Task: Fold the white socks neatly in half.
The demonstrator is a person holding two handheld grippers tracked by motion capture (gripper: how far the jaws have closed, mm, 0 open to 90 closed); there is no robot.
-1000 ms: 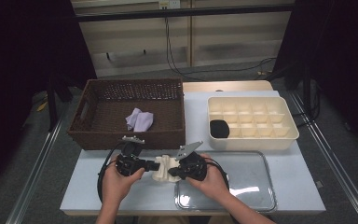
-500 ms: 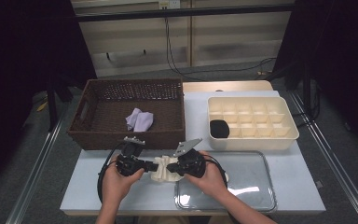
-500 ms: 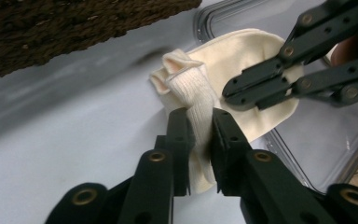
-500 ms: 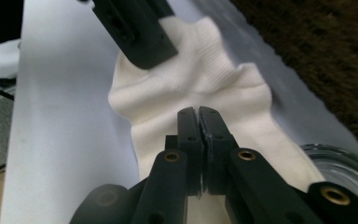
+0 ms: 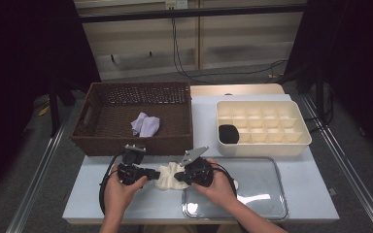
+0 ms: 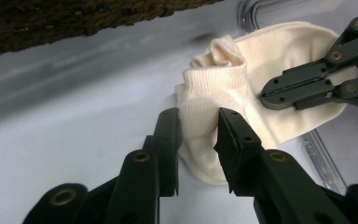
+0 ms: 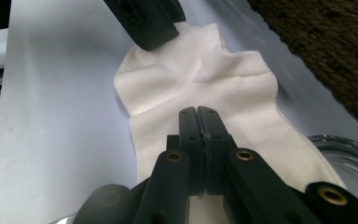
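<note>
The white sock [image 5: 166, 175] lay on the table [image 5: 92, 204] before the basket [image 5: 102, 141]. The right gripper [image 7: 199, 112] pinched it shut; the left gripper [image 6: 199, 128], jaws just opening, straddled its cuff loosely.

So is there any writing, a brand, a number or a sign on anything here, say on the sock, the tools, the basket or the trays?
None can be read. The cream sock, the wicker basket, the cream compartment tray, the clear tray and the black tools, left tool and right tool, show no letters, numbers or labels. The wall socket at the top of the high view is too small to tell.
</note>
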